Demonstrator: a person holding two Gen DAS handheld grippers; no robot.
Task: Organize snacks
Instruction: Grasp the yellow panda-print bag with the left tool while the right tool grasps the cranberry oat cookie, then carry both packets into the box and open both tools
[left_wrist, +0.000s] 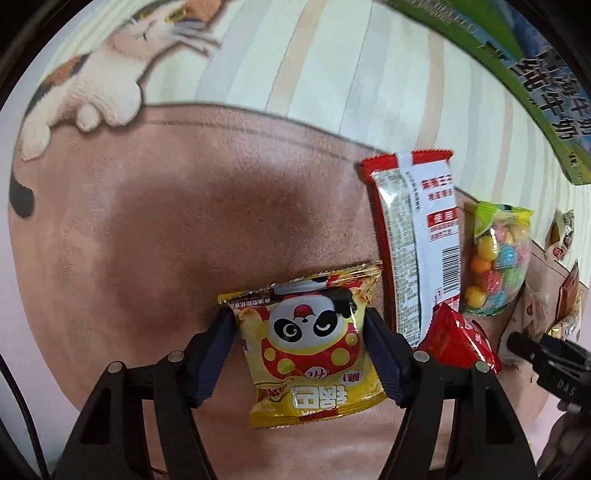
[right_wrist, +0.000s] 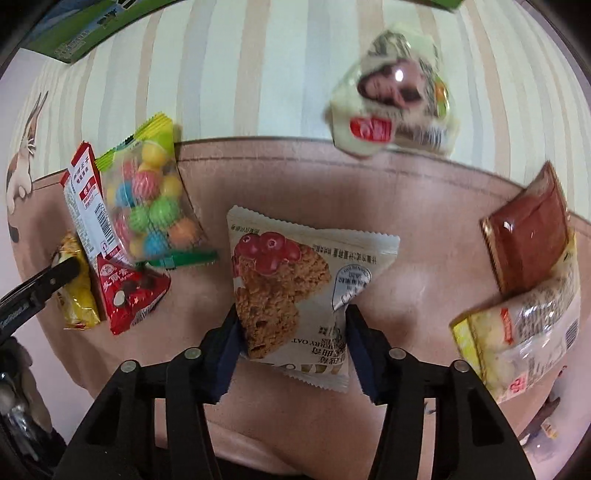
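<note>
The left gripper (left_wrist: 299, 328) is clamped on a yellow snack pack (left_wrist: 312, 343) with a winking panda in red – it lies on the brown mat (left_wrist: 147, 229), its Chinese print upside down and hard to read. The right gripper (right_wrist: 291, 328) has its blue pads pressed to both sides of a white cookie packet (right_wrist: 295, 288), showing oat cookies, red berries and the partly hidden letters "OAT". Just beside the panda pack sit a red triangular packet (left_wrist: 458, 339) and a long red-and-white wrapper (left_wrist: 421, 236) with a barcode, then a clear bag of coloured candy balls (left_wrist: 495, 258). Only the right wrist view shows a dark brown packet (right_wrist: 528, 240), a yellow-edged clear packet (right_wrist: 517, 332) and a blurred pale packet (right_wrist: 395, 99) – farther off. A green carton (left_wrist: 517, 62) edges the striped cloth (left_wrist: 314, 66)
</note>
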